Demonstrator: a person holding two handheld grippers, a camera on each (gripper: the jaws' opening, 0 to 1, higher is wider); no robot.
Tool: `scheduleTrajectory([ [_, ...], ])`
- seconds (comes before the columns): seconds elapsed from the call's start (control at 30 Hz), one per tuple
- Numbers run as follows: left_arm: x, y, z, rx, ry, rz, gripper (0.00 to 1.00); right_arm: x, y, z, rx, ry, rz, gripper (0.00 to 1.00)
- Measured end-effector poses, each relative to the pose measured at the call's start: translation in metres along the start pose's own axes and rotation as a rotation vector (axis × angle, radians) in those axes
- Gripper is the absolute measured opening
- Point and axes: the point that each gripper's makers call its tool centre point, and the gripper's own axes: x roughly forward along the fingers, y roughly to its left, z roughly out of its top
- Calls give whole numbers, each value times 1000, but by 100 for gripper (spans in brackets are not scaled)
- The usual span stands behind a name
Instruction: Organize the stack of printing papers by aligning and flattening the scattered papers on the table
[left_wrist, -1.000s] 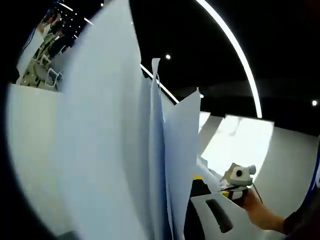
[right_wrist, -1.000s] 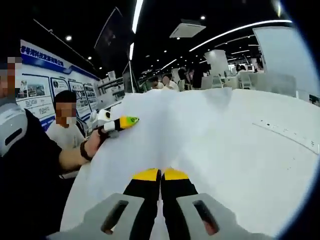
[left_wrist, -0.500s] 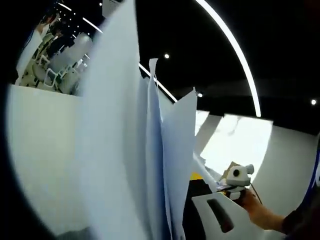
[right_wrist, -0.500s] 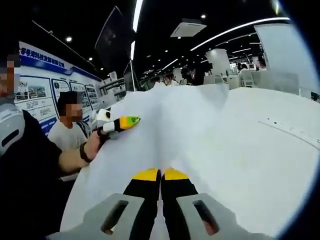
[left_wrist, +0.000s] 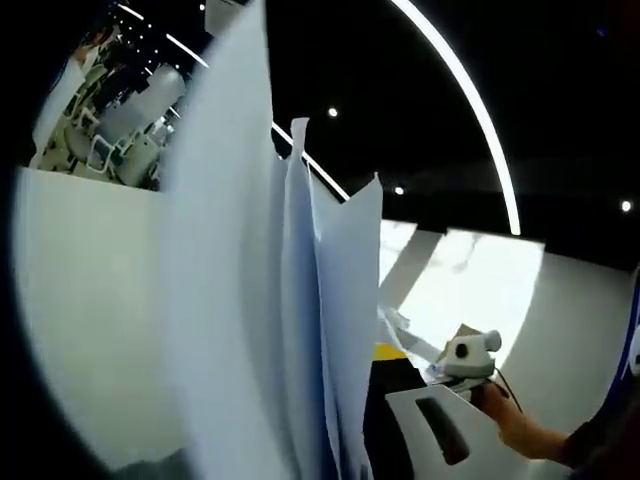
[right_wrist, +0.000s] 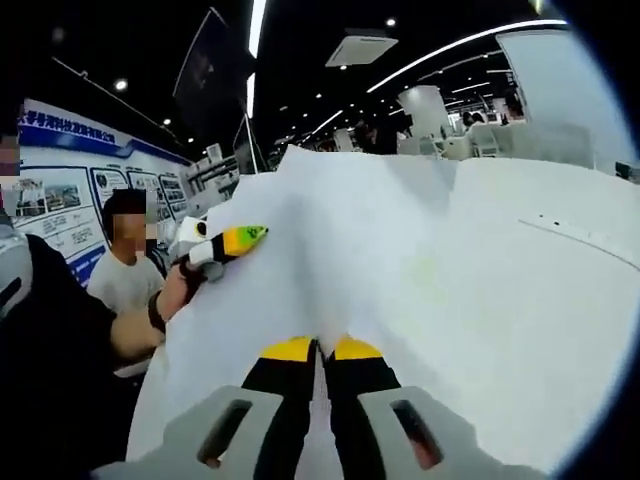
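Papers (right_wrist: 420, 270) pinched by both grippers, right (right_wrist: 320, 350) and left (right_wrist: 243, 238); uneven pulling could crease them or let sheets slip.

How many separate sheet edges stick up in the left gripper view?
3 at least: a broad blurred sheet nearest, a narrow middle sheet, and a pointed sheet beside the left claw. More sheets may be hidden between them.

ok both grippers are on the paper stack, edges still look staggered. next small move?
Probably tap the stack's lower edge down on the table to square it. In the left gripper view the papers stand upright with top corners at different heights. In the right gripper view the right gripper is shut on the sheets, and the left gripper holds the far edge, so both can lower together.
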Motion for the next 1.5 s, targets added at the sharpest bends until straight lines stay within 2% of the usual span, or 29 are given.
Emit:
scheduleTrajectory([
  [0.13, 0, -1, 0, 0, 1, -7, 10, 4, 1, 0, 31, -14, 19, 4],
  [0.3, 0, -2, 0, 2, 0, -10, 10, 6, 3, 3, -3, -26, 0, 4],
  [0.53, 2, -5, -3, 17, 12, -21, 10, 9, 1, 15, -60, -85, -58, 5],
  [0.83, 1, -4, -4, 24, 16, -23, 10, 16, 3, 14, -109, -75, -85, 5],
  [1.07, 1, -4, -4, 29, 18, -27, 10, 20, 5, 19, -121, -111, -108, 6],
  [1.27, 2, -5, -5, 38, 23, -28, 10, 22, 7, 25, -160, -146, -138, 12],
  [1.5, 2, -5, -6, 45, 24, -25, 9, 25, 7, 29, -203, -154, -143, 18],
])
